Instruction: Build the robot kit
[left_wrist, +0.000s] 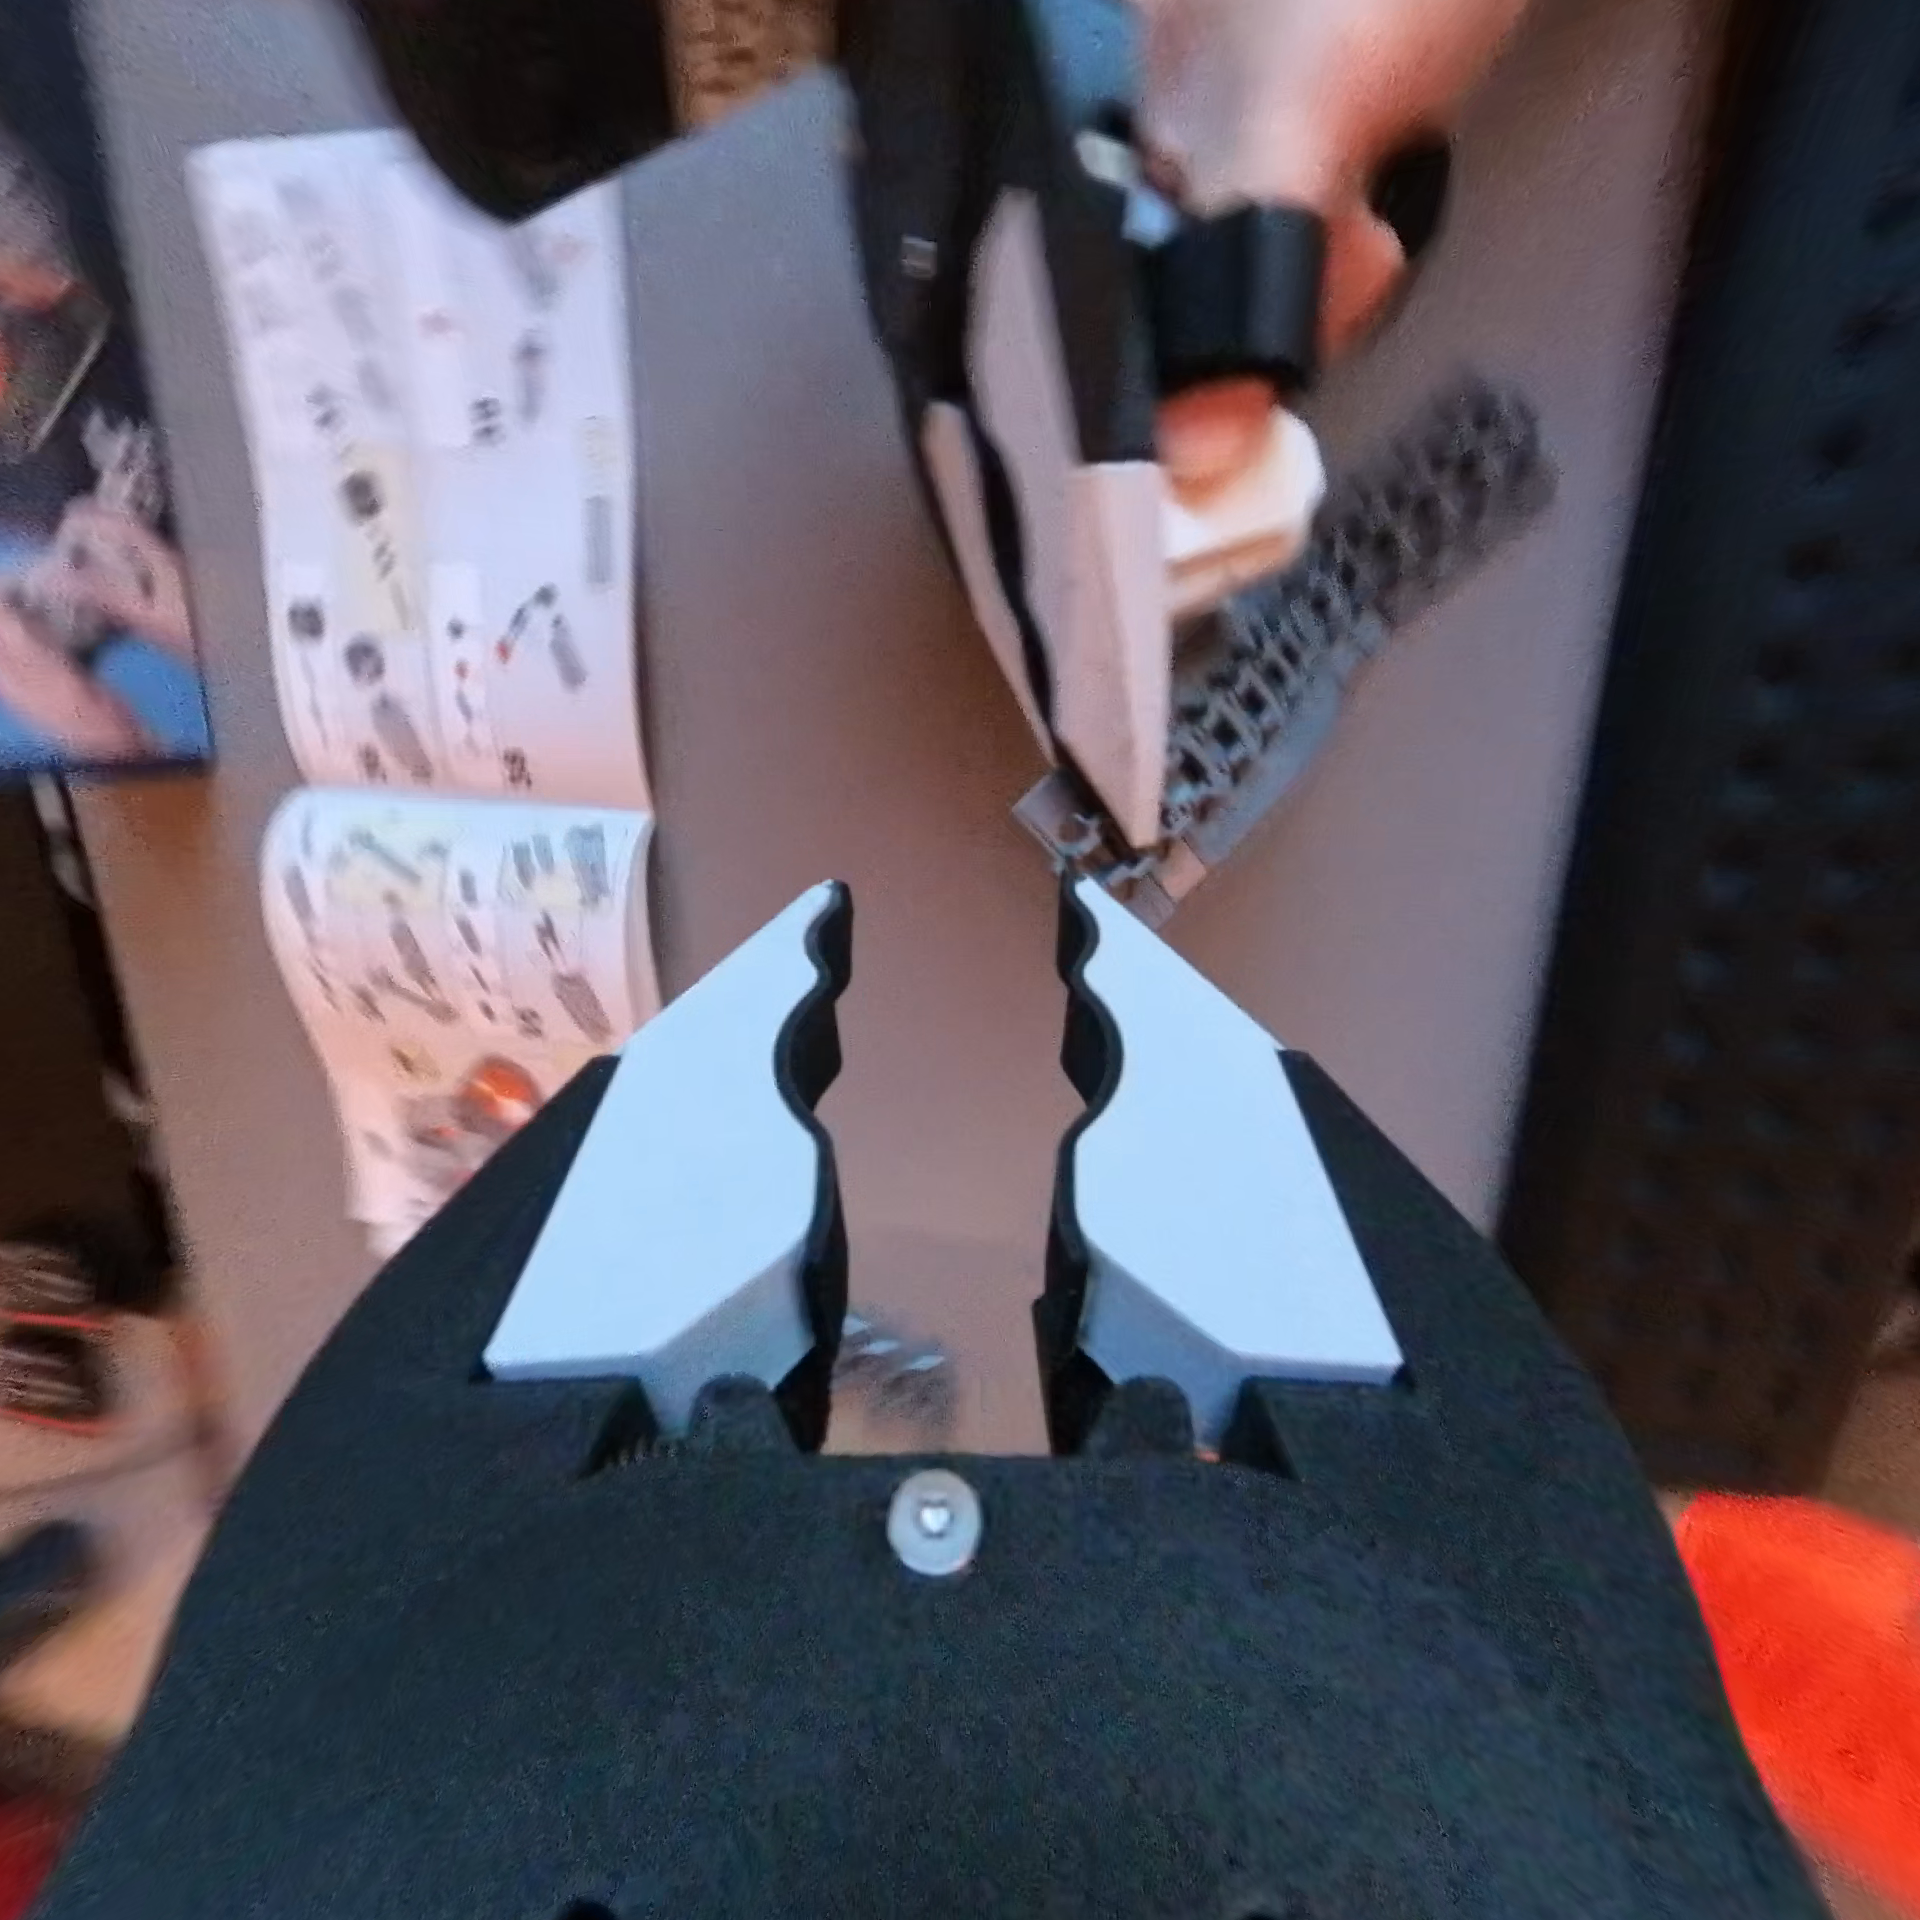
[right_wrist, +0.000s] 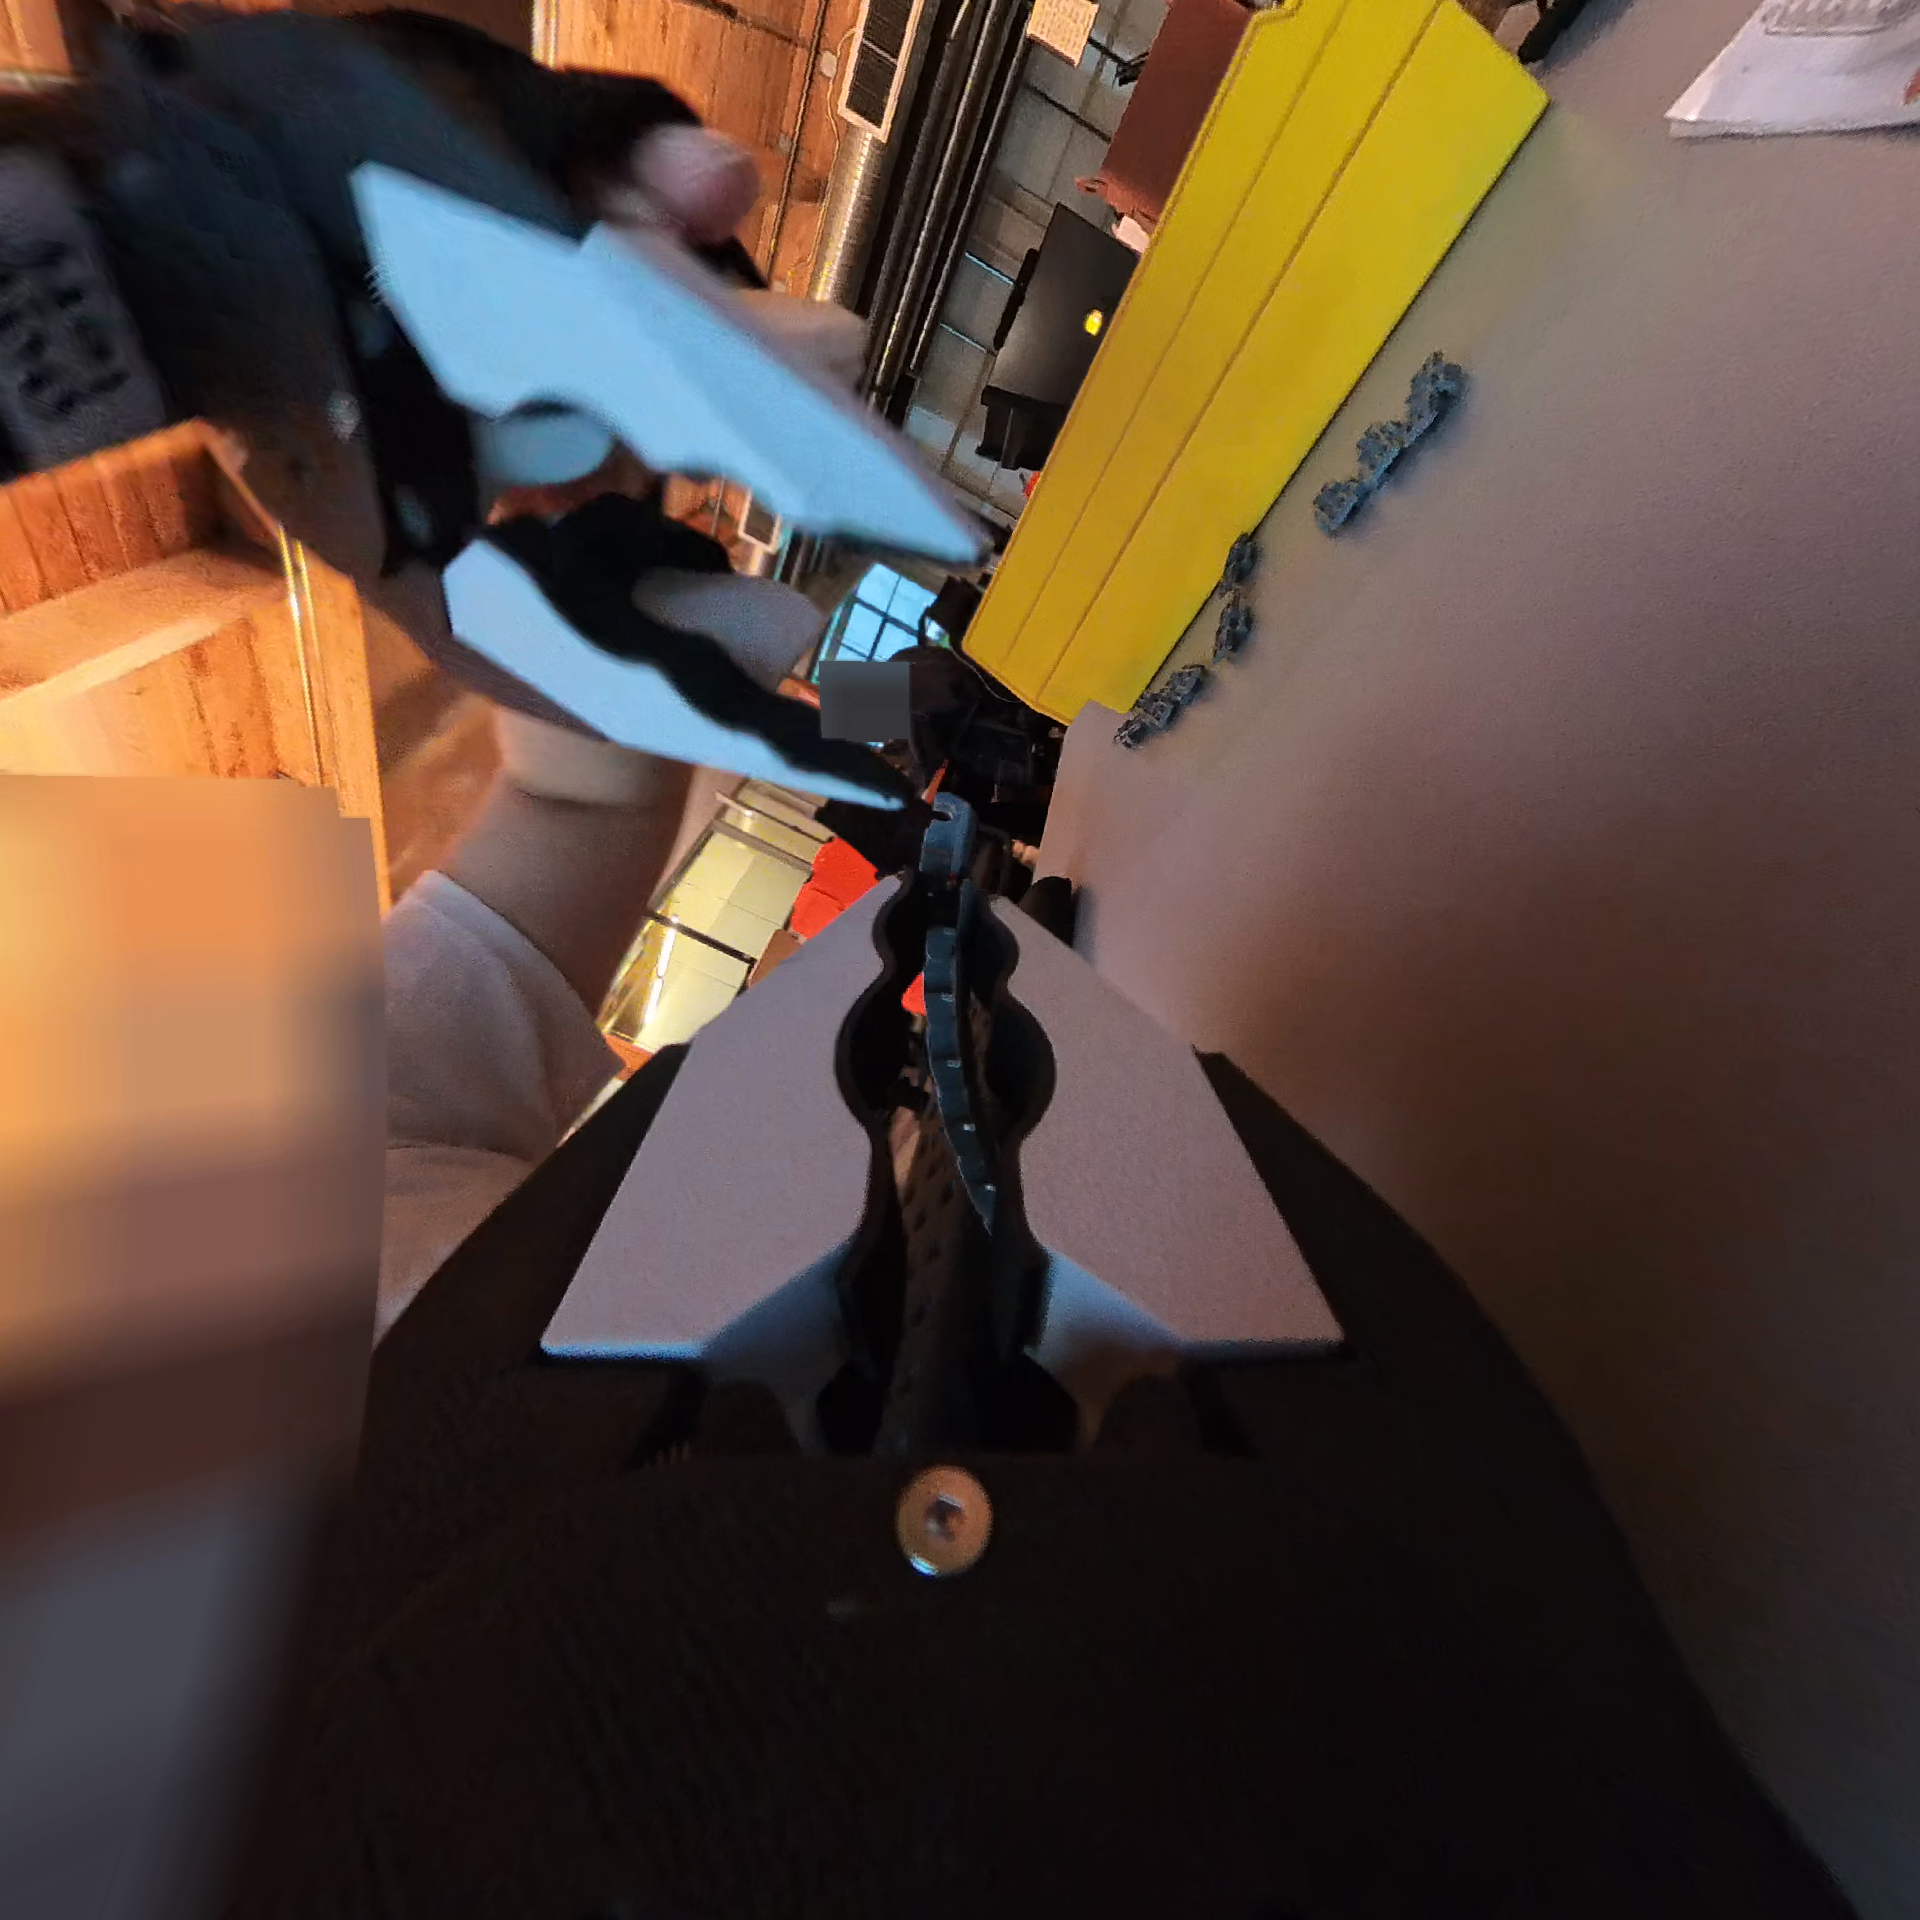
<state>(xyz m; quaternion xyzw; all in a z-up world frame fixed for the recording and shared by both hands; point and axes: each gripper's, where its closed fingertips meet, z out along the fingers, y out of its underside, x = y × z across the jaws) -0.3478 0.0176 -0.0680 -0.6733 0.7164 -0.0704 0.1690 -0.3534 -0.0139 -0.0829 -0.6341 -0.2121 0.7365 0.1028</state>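
My right gripper (right_wrist: 940, 899) is shut on a long dark grey studded strip (right_wrist: 961, 1049), seen edge-on between its fingers. In the left wrist view the right gripper (left_wrist: 1117, 831) comes down from above, pinching the near end of the strip (left_wrist: 1382, 582), which slants up to the right over the grey table. My left gripper (left_wrist: 956, 899) is open and empty, its right fingertip (left_wrist: 1081, 904) just below the strip's near end. It also shows in the right wrist view (right_wrist: 940, 675), upper left, jaws apart.
Instruction sheets (left_wrist: 436, 468) lie on the table at the left. A dark perforated panel (left_wrist: 1766, 727) stands at the right. A yellow bin (right_wrist: 1247, 364) sits at the table's edge, with small grey pieces (right_wrist: 1392, 447) beside it and a paper (right_wrist: 1808, 73) beyond. Less than 4 cm separates the two grippers' tips. My right gripper's tips are some 15 cm from the dark perforated panel (left_wrist: 1766, 727).
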